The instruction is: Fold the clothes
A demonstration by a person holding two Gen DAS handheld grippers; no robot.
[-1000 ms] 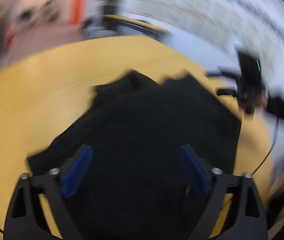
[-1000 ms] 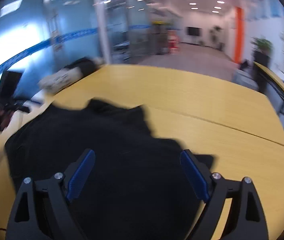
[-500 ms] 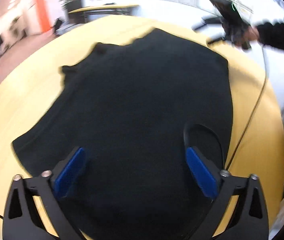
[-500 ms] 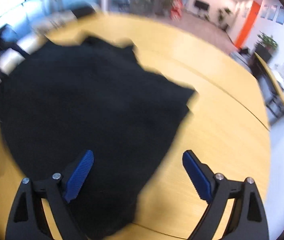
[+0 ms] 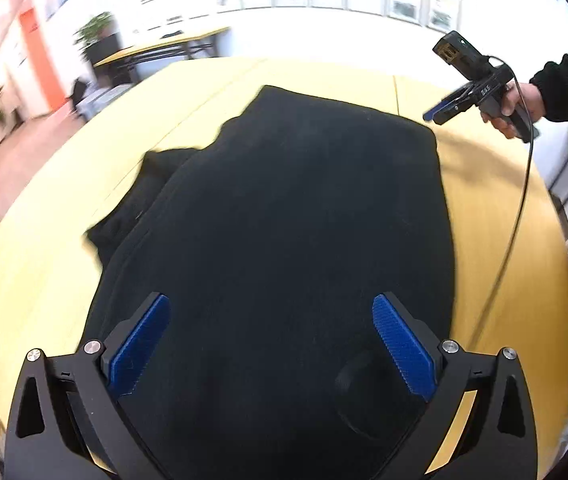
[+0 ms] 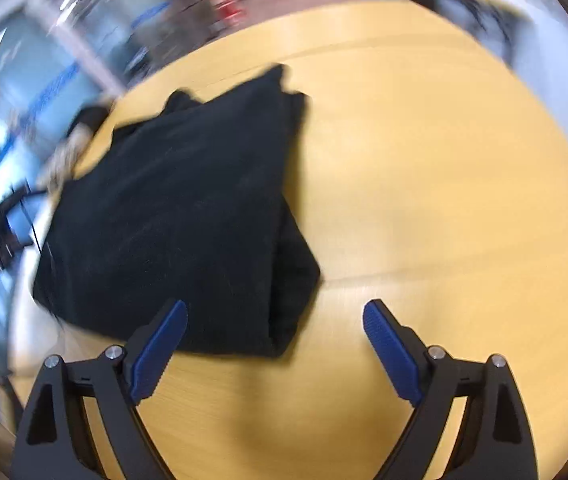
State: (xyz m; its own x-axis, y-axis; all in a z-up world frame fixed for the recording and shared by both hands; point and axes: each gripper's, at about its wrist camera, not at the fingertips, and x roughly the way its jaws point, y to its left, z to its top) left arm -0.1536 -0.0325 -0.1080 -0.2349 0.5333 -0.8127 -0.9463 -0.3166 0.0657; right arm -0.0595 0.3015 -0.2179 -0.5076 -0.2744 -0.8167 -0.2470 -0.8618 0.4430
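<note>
Left wrist view: left hand-held gripper spread wide over the black garment, which fills mid-frame on the desk. Right wrist view: right hand-held gripper also spread, empty; the garment looks folded once at centre-left, so I'd guess more folds remain.

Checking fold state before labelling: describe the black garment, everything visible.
The garment is plain black, soft-looking fabric, lying flat on the yellow table. It appears partly folded: in the right wrist view one side shows a straight doubled edge with a second layer jutting out beneath. In the left wrist view a sleeve-like piece sticks out at its left. Both grippers, left and right, are open and neither grips it.
</note>
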